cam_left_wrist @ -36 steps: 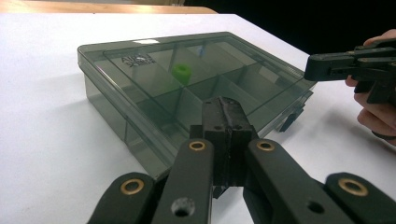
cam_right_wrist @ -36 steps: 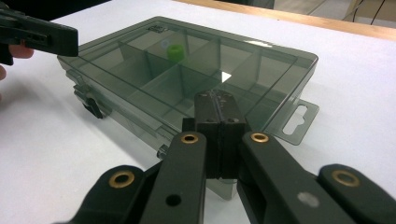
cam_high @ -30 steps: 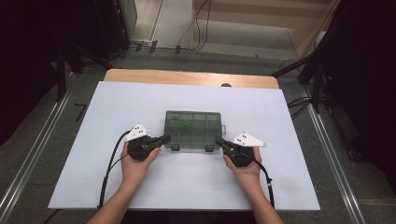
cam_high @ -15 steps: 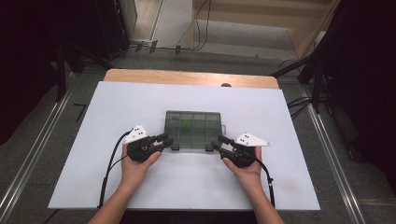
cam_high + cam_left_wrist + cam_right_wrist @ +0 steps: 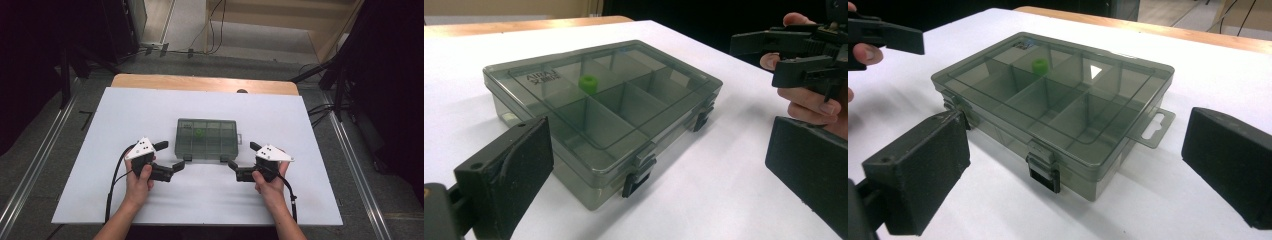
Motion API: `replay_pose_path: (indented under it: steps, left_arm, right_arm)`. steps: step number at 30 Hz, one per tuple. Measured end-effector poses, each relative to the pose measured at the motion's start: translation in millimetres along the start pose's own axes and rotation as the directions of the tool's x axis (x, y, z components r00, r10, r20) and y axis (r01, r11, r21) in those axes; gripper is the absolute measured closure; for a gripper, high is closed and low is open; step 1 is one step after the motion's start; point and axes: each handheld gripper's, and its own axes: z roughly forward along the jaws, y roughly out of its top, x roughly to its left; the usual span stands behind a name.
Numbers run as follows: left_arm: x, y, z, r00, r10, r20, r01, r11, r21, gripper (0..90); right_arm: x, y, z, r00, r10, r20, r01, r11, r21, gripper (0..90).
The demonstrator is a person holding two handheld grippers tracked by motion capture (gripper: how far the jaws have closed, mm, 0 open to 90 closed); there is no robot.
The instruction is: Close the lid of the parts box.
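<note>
The left claw (image 5: 170,156) has just opened wide and holds nothing; it should slide to the box's (image 5: 207,138) left latch (image 5: 638,176) and lift squarely. The smoky clear plastic box lies shut mid-table (image 5: 150,107), a green bead (image 5: 199,133) inside. The right claw (image 5: 243,157) has also just opened, empty, near the right latch (image 5: 1043,172).

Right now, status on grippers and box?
Left gripper and right gripper just opened, nothing held. Box shut, latched, green bead inside. Nothing blocking.
</note>
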Motion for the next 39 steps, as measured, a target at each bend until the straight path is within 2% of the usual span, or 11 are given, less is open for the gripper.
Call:
replay_pose_path:
  steps: [8,13,16,21,39]
  left_arm:
    - [-0.1,-3.6,-14.3,0.9999,0.004,-0.016,-0.004,1.0,-0.002,0.0]
    - [-2.6,-6.7,-24.5,1.0,0.007,0.001,-0.007,1.0,0.0,0.0]
    - [-3.9,-8.0,-31.4,0.9999,0.014,-0.006,-0.014,0.9999,-0.004,0.0]
    - [-3.4,-11.8,-41.1,0.9997,0.017,-0.019,-0.017,0.9999,-0.001,0.0]
    - [3.8,-23.2,-72.3,0.9979,-0.001,-0.065,0.001,1.0,0.001,0.0]
  right_arm:
    - [-1.7,-2.9,-9.6,0.9999,0.001,0.011,-0.001,1.0,-0.006,0.0]
    - [-4.9,-6.9,-17.3,0.9999,0.003,0.014,-0.003,1.0,-0.012,0.0]
    - [-8.0,-9.3,-22.5,0.9998,0.009,0.018,-0.009,1.0,-0.011,0.0]
    - [-11.9,-12.3,-31.2,0.9993,-0.004,0.038,0.005,1.0,-0.017,0.0]
    - [-37.2,-27.8,-71.2,0.9934,0.03,0.11,-0.027,0.999,-0.032,0.0]
